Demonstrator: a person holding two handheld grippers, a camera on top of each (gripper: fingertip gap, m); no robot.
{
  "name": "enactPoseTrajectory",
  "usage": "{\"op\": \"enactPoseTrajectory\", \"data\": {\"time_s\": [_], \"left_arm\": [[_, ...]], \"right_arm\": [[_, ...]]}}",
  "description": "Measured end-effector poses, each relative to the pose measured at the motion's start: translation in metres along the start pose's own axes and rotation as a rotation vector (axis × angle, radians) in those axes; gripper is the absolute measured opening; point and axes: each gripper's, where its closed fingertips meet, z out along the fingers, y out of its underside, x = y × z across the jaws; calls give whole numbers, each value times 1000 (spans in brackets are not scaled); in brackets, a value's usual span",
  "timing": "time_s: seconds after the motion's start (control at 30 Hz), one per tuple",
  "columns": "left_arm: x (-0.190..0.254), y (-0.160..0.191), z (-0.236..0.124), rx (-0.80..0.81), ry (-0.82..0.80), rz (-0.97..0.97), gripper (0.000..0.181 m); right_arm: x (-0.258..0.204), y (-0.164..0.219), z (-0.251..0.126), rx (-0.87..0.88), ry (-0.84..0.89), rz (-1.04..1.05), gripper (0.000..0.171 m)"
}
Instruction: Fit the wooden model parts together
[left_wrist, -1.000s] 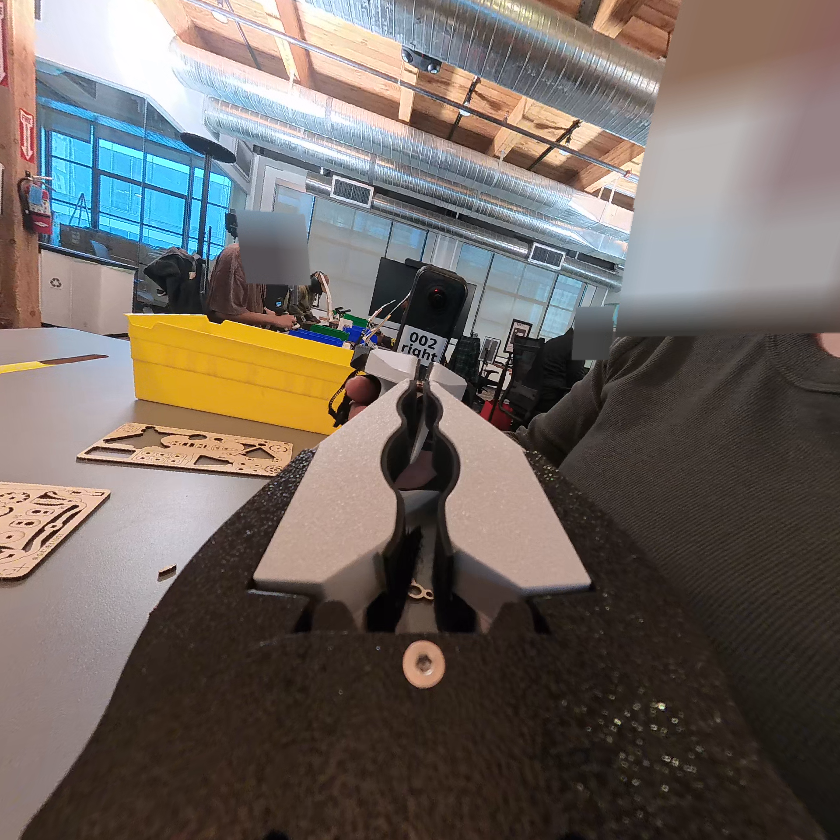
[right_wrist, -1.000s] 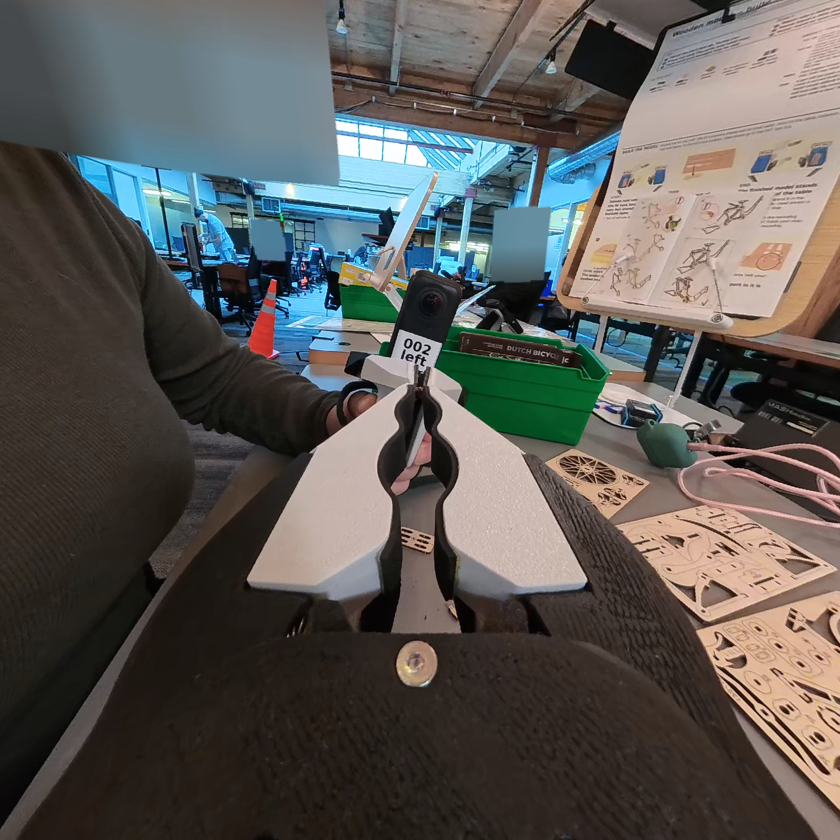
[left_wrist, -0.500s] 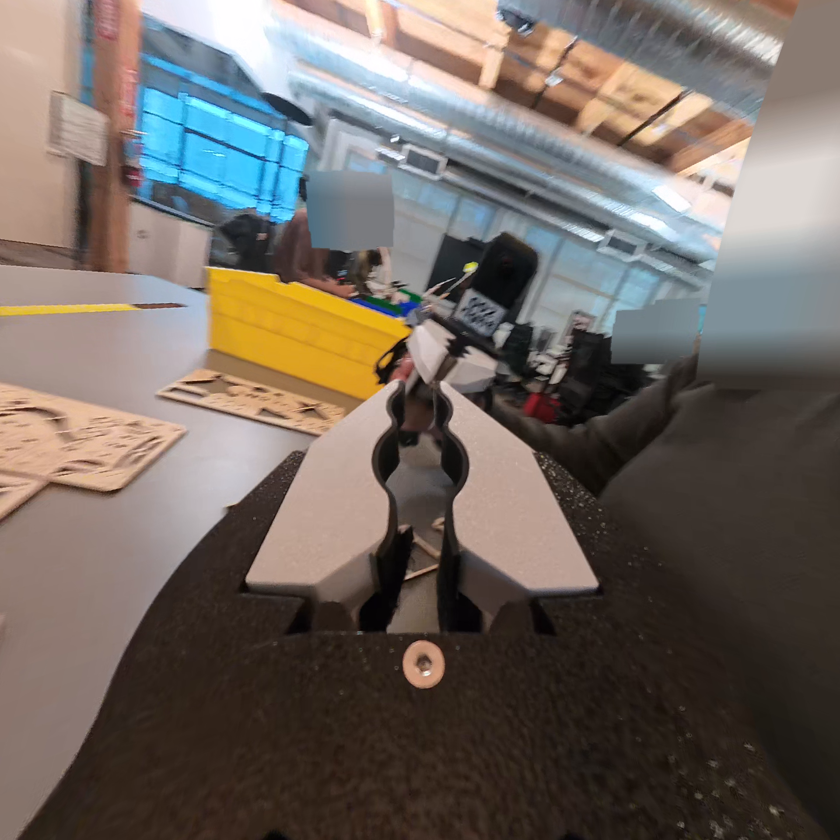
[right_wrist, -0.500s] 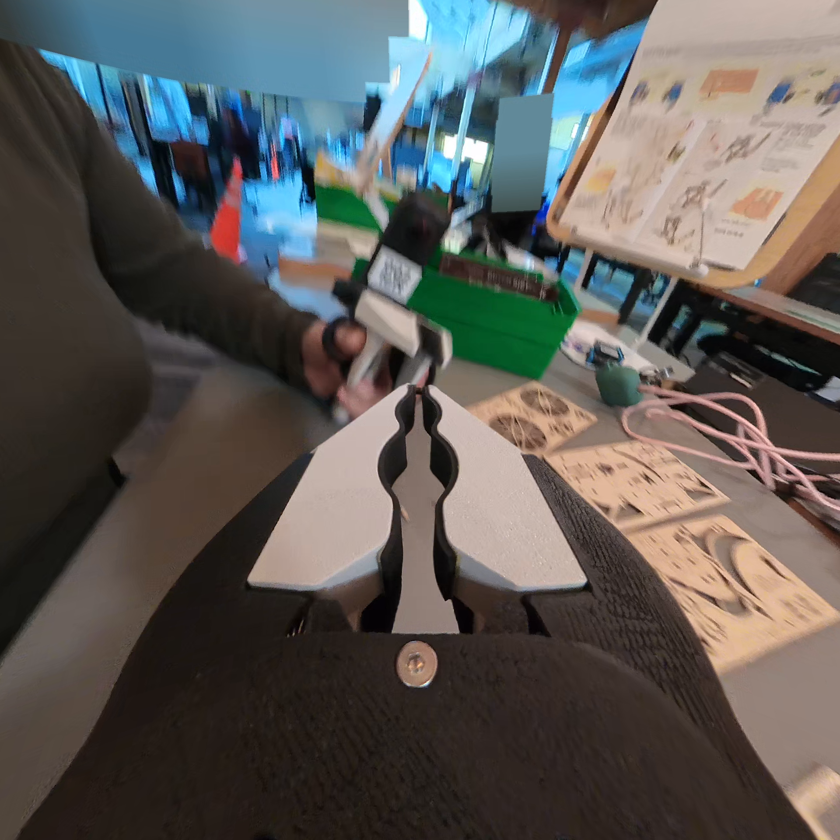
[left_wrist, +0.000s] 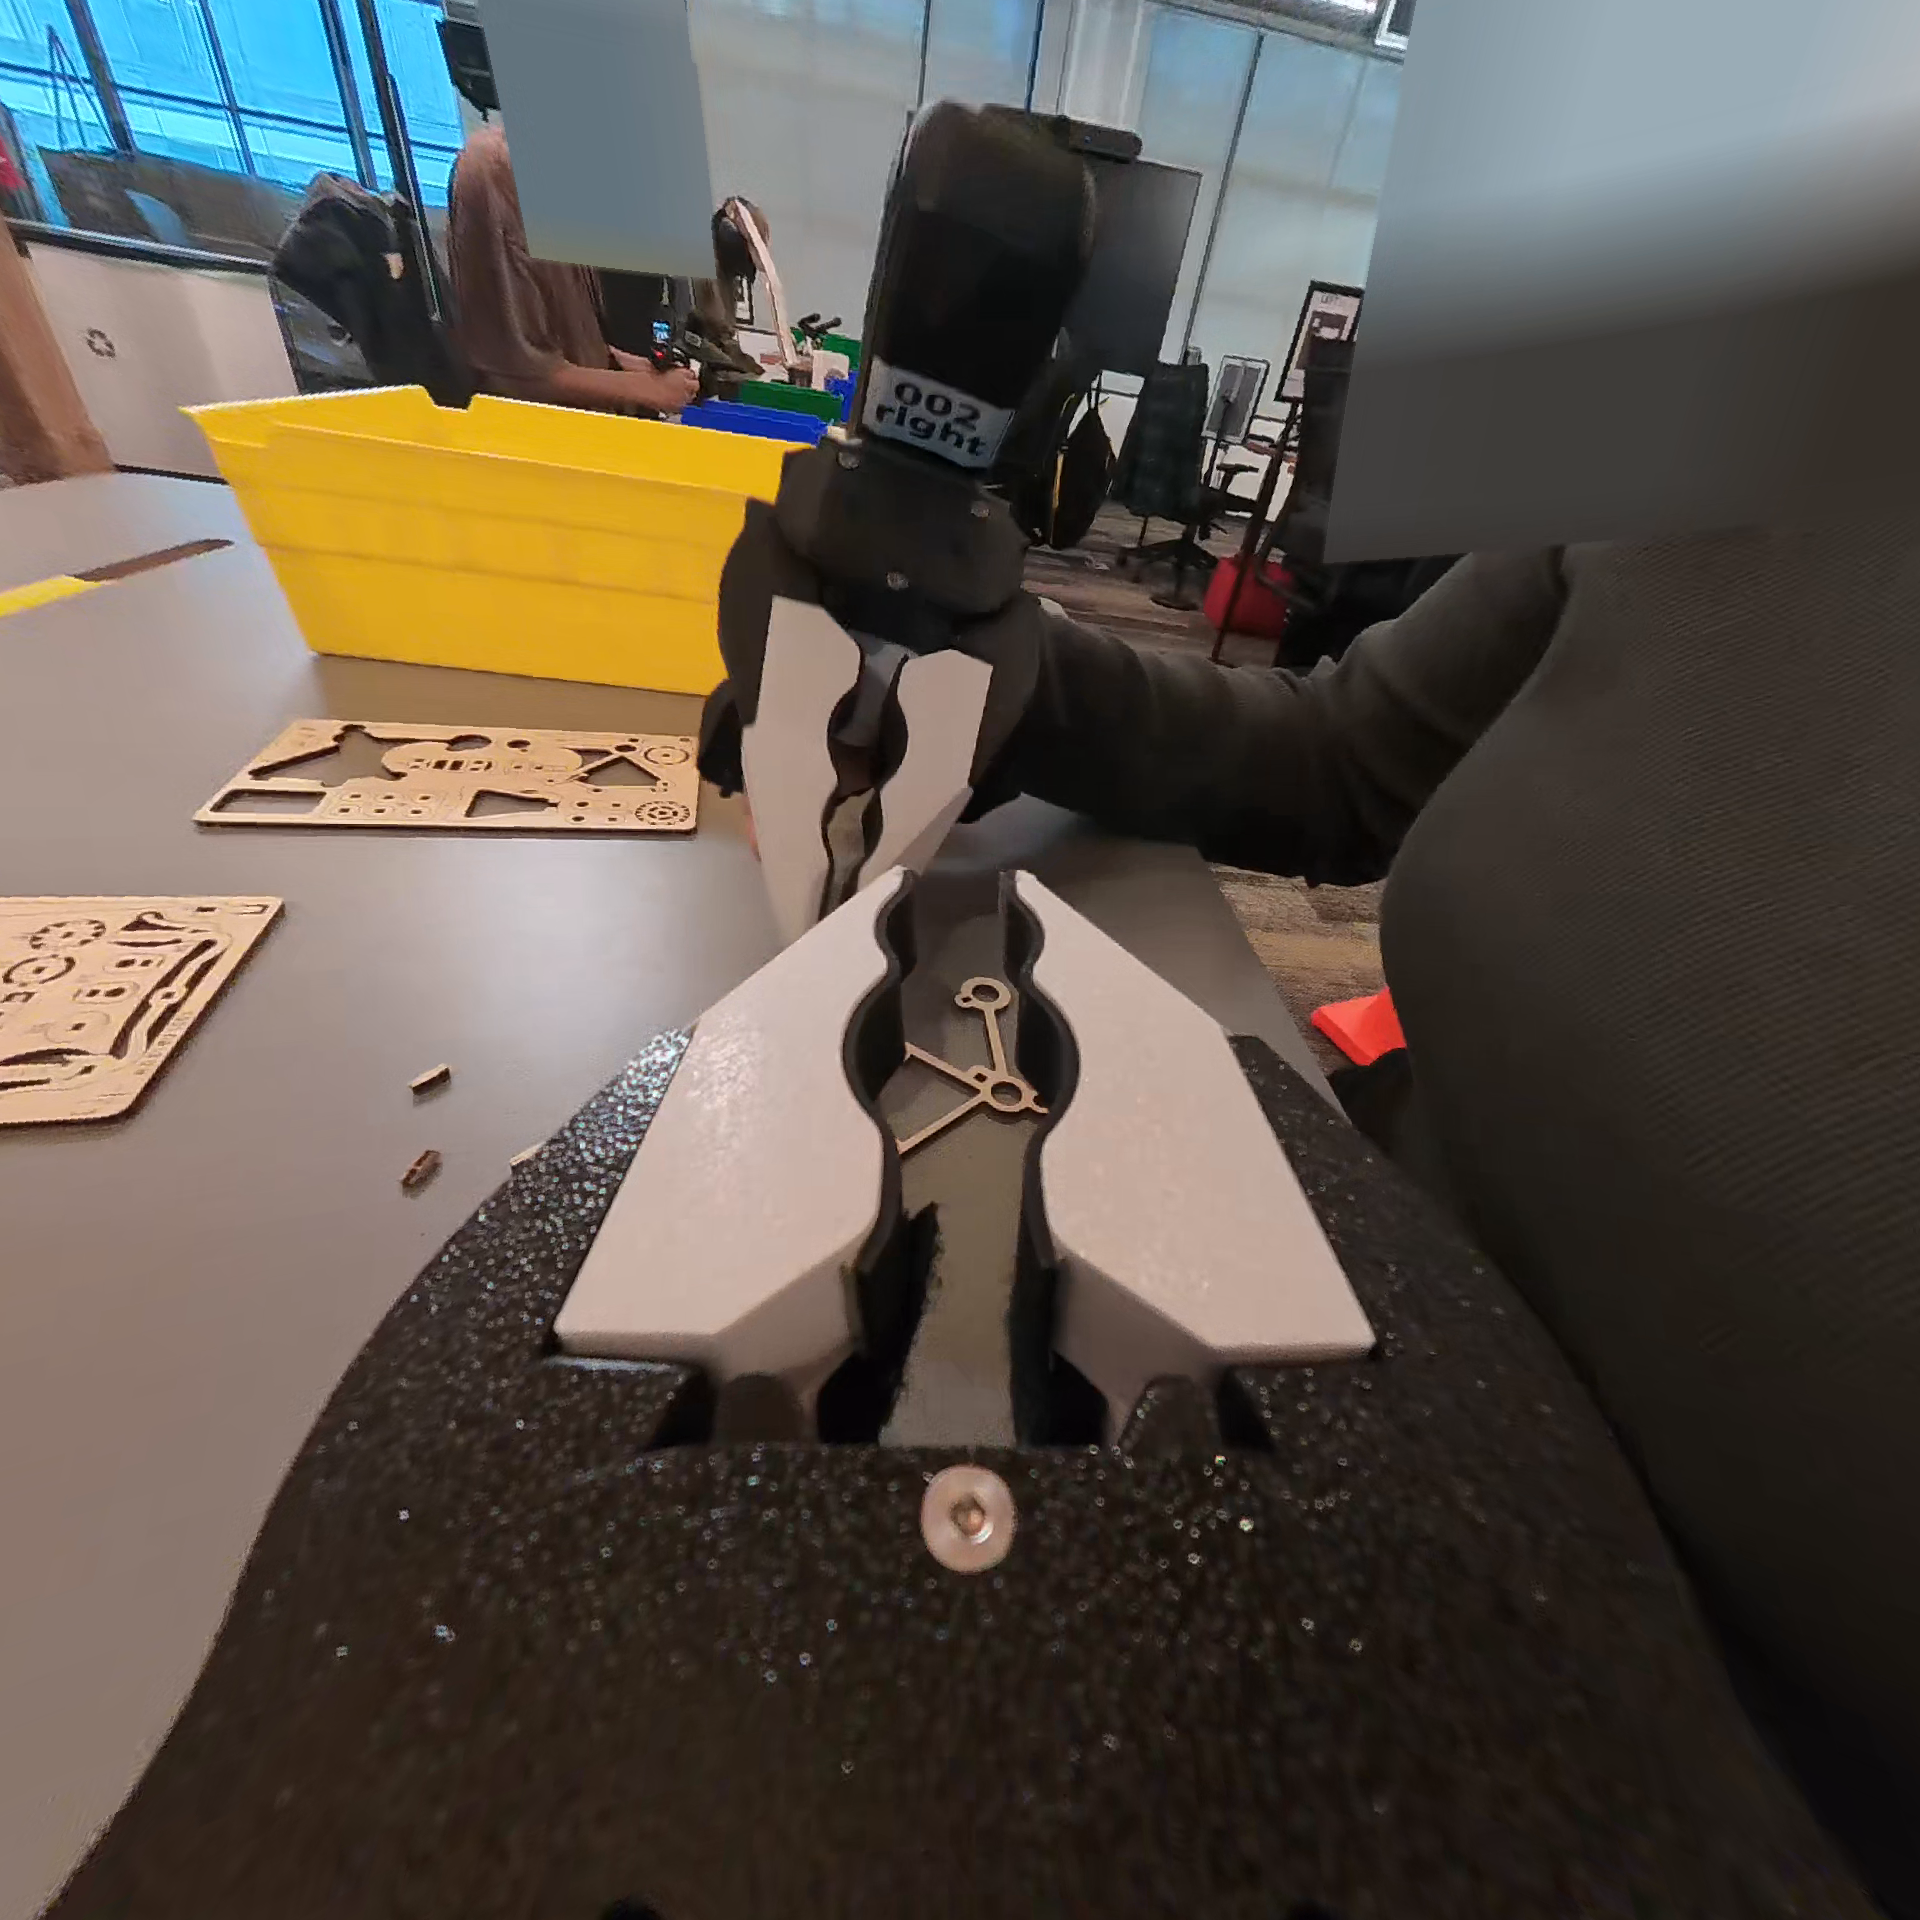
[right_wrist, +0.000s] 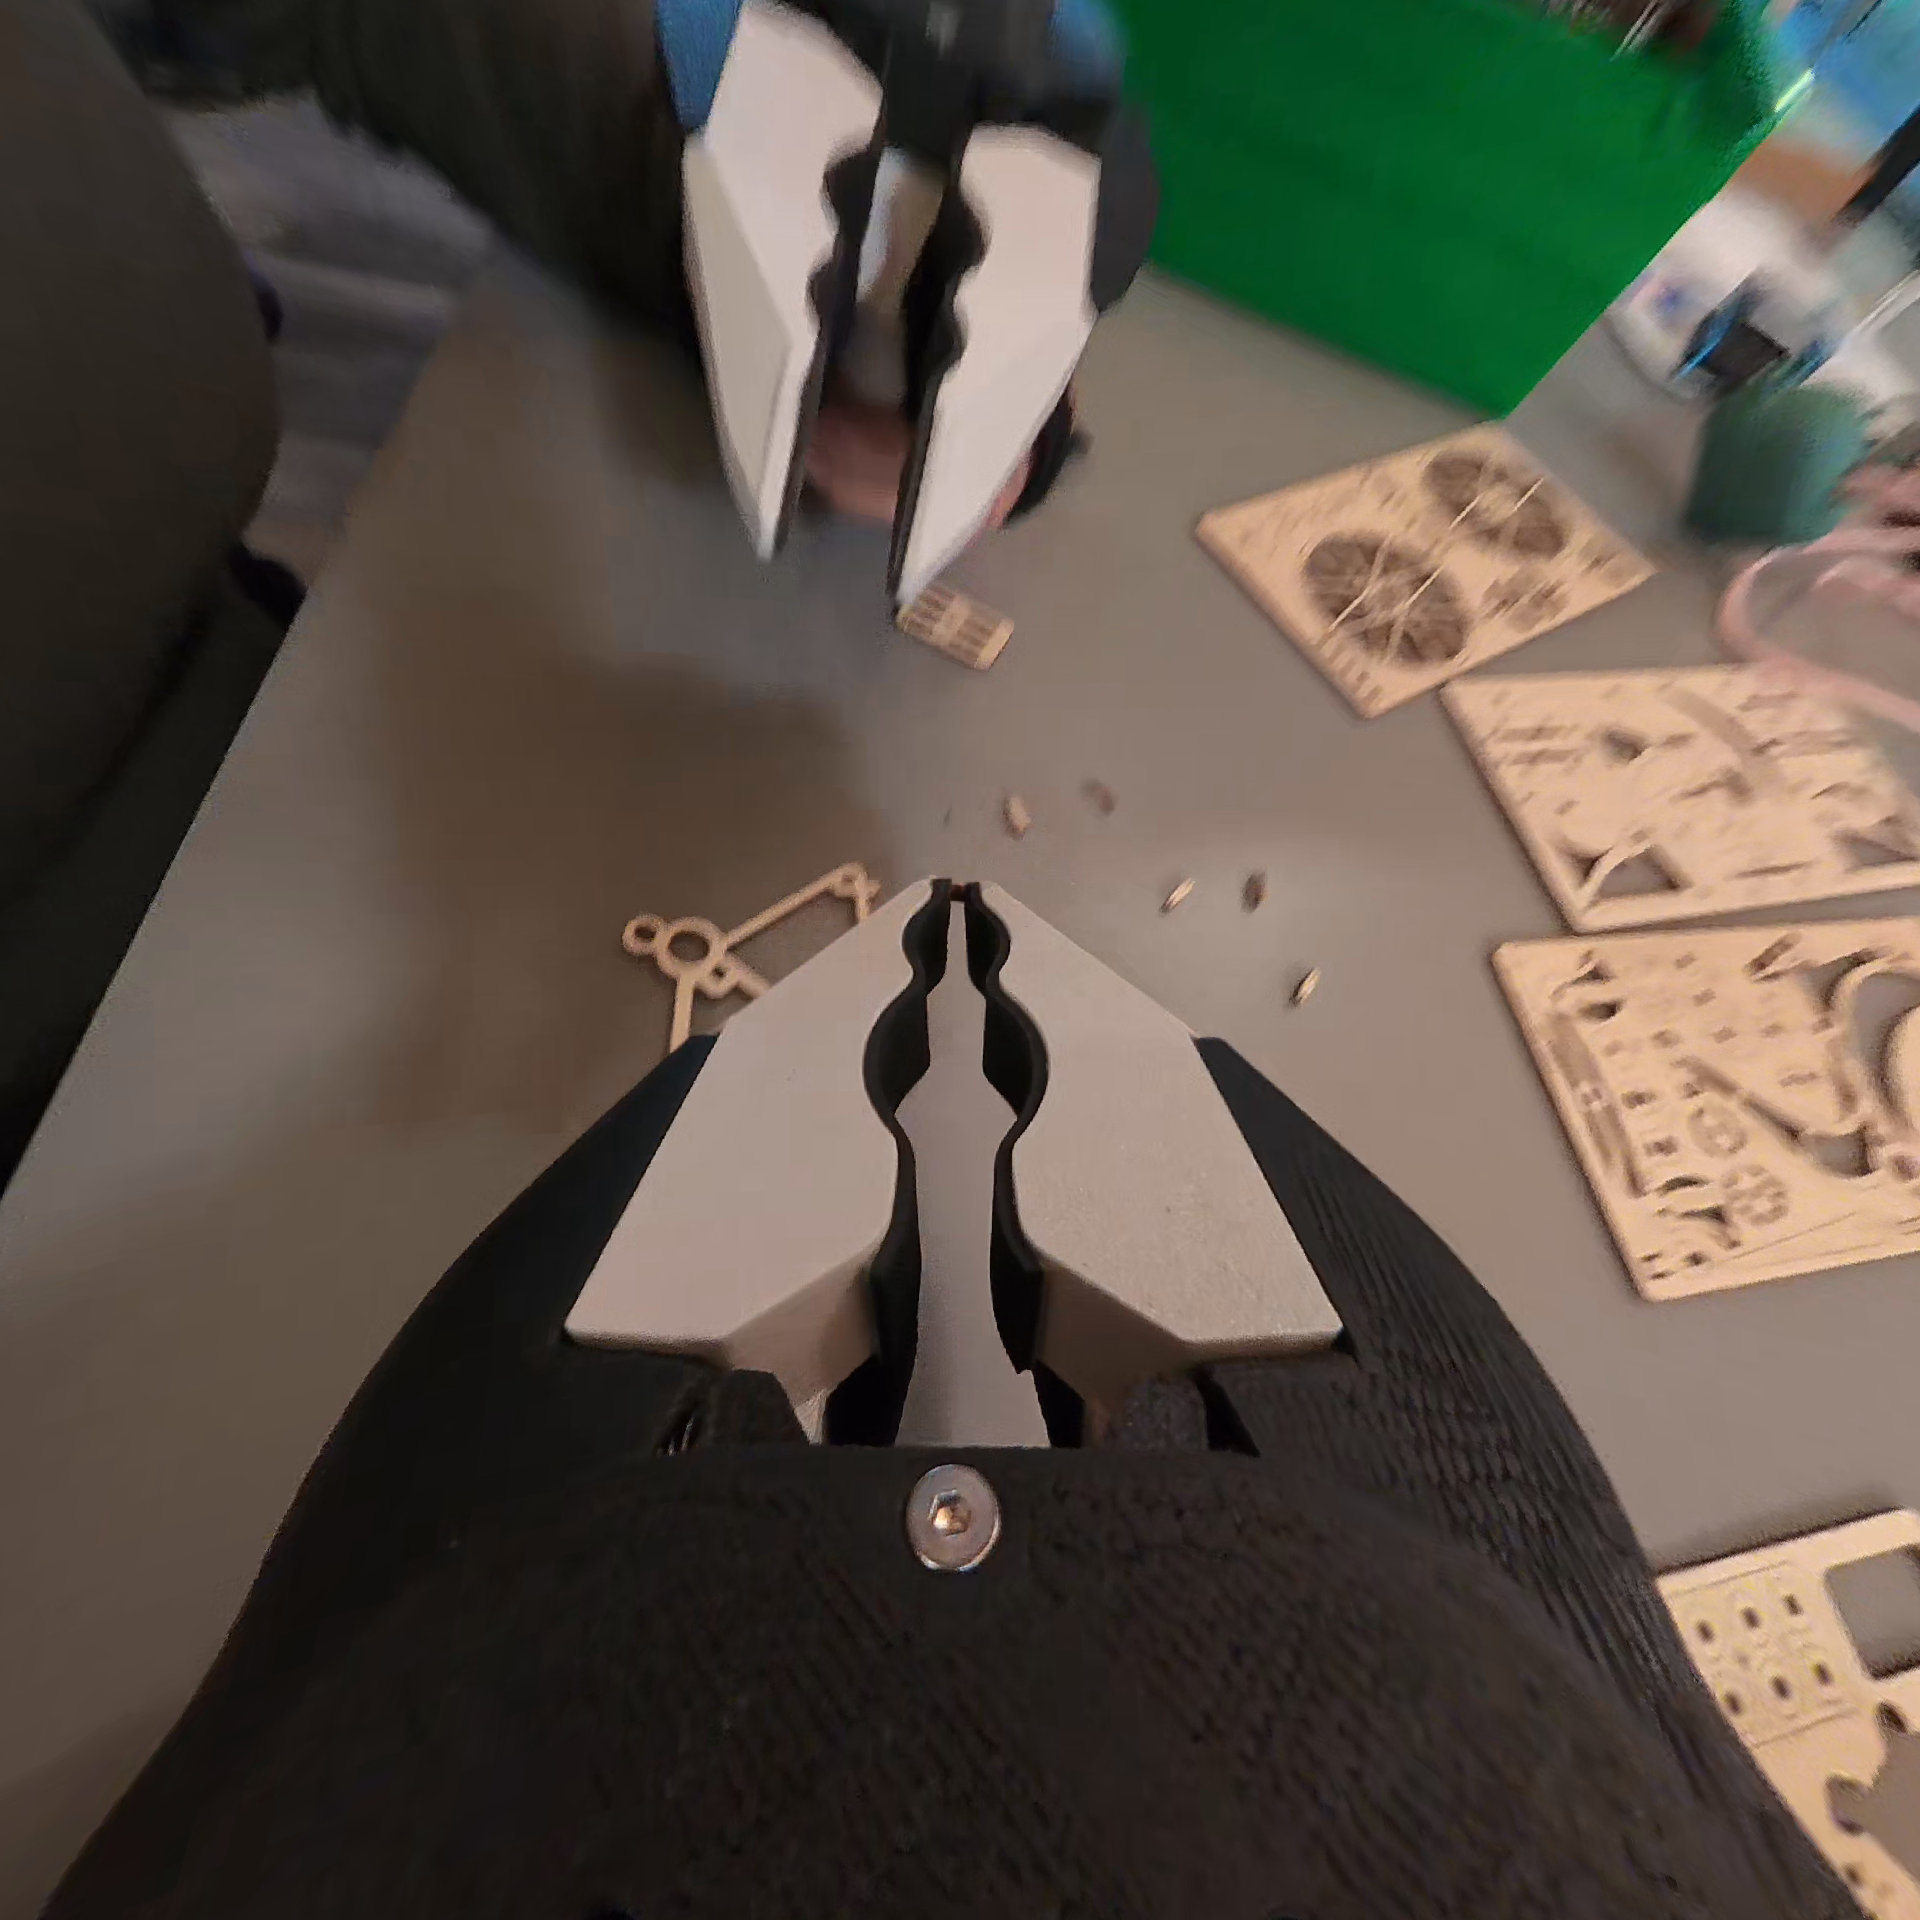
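Grey table (left_wrist: 520, 966) fills most of both views, with a big busy room behind it. On the table lies a thin wooden frame piece (left_wrist: 977, 1070), flat, made of little rings and thin bars. The left gripper (left_wrist: 956, 883) hangs over it with its two fingers apart, and the piece shows in the gap between them; nothing is held. In the right wrist view the same piece (right_wrist: 717, 956) lies just left of the right gripper (right_wrist: 956, 886), partly hidden under it. That gripper's fingertips are almost touching, with only a thin slit between them, and they hold nothing. Its tips point down at the table, close beside the left gripper. Tiny wood bits (right_wrist: 1174, 894) lie scattered near the tips. Flat wooden sheets (right_wrist: 1683, 790) with cut-out shapes lie to the right. A yellow bin (left_wrist: 499, 540) stands farther back, and a green bin (right_wrist: 1403, 187) shows blurry in the right wrist view.
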Motion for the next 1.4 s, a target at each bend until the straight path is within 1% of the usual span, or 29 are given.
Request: {"op": "enactPoseTrajectory", "data": {"time_s": [0.13,0.37,0.5,0.67,0.8,0.97,1.07,1.13,1.23,1.4], "left_arm": [[-6,-3,-3,19,-11,-32,14],[-9,0,-1,4,-32,-25,13],[-12,1,2,-14,-55,-3,13],[-13,15,10,-116,-99,79,12],[-9,28,15,-206,-100,165,12],[11,48,20,-339,-4,250,12],[18,61,22,-406,31,290,20],[20,61,22,-405,34,307,19],[19,55,20,-375,34,277,16],[8,51,13,-383,-21,272,13]], "right_arm": [[-6,15,-1,-75,-53,28,1],[-4,25,-5,-95,-58,54,1],[-4,24,-7,-97,-39,35,1],[-5,22,-5,-101,-29,6,1],[-9,21,-1,-108,-44,-11,1],[-12,20,5,-108,-61,-19,1],[-13,19,6,-110,-70,-20,1],[-14,20,7,-112,-70,-19,1],[-14,20,9,-110,-74,-13,1],[-14,17,12,-110,-74,-9,1]]}}
